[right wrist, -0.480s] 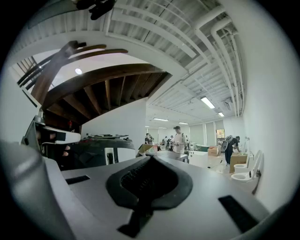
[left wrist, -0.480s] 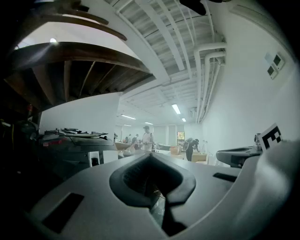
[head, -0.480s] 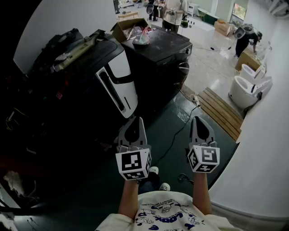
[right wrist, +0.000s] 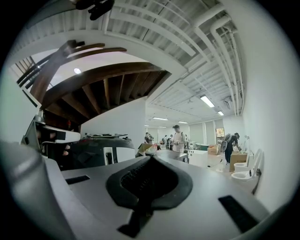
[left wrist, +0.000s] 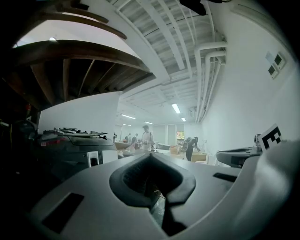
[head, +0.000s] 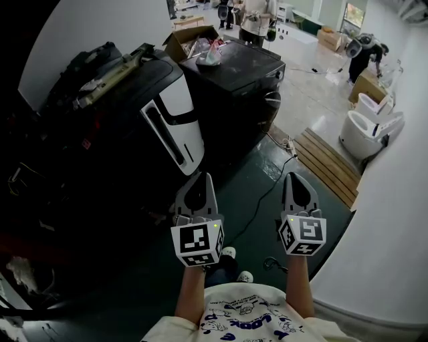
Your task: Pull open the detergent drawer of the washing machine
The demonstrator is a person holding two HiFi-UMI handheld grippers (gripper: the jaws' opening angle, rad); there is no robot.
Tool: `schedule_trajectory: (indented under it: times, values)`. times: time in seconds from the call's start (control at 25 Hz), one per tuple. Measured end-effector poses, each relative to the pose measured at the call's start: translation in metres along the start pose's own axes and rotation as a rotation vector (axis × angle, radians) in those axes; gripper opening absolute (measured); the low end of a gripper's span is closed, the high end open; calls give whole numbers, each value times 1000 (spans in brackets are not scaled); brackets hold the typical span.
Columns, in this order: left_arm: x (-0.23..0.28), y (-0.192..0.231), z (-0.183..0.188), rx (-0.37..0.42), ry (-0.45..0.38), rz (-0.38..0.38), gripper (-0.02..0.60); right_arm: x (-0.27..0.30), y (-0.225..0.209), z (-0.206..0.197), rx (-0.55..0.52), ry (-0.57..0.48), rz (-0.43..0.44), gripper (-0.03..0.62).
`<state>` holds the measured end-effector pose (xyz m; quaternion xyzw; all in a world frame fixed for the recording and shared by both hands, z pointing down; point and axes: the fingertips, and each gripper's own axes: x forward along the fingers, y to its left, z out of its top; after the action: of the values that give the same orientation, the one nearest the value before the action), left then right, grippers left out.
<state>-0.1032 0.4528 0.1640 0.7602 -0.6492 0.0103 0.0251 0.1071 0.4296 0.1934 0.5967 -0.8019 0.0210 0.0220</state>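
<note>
A dark washing machine (head: 237, 77) stands at the back of the head view, well beyond both grippers; I cannot make out its detergent drawer. My left gripper (head: 200, 178) is held level over the dark green floor, jaws shut and empty. My right gripper (head: 295, 177) hangs beside it at the same height, also shut with nothing in it. In the left gripper view the shut jaws (left wrist: 150, 155) point towards the far room, with the right gripper's marker cube at the right edge. In the right gripper view the shut jaws (right wrist: 151, 158) face the washing machine (right wrist: 171, 157) far off.
A black-and-white appliance (head: 175, 127) stands at the left, nearer than the washing machine. A cardboard box (head: 197, 41) sits on the machine's top. A cable (head: 267, 194) runs across the floor. A wooden pallet (head: 328, 163) and white toilets (head: 364, 130) lie right; people (head: 257, 17) stand behind.
</note>
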Motion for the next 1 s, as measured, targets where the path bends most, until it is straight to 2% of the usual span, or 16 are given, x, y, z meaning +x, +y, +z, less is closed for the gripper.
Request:
schedule_trajectory:
  times: [0.2,0.28,0.44,0.6,1.0]
  values:
    - [19,8,-4,-6,5,-2,14,18,-1,-2,13,-11,-5,18]
    - [30,12,-5,-7,6,-5,14,29,-1,-2,19,-15,-1,55]
    - [56,22,-8,-11,11,-17,14,55,-1,-5,23,-8,3,170]
    - [83,33,-11,-9,17,-32,14,81,-1,-8,37,-5,0,245]
    - [135,56,-31,-11,62,-73,14,131,4,-27,53,36,-12,305]
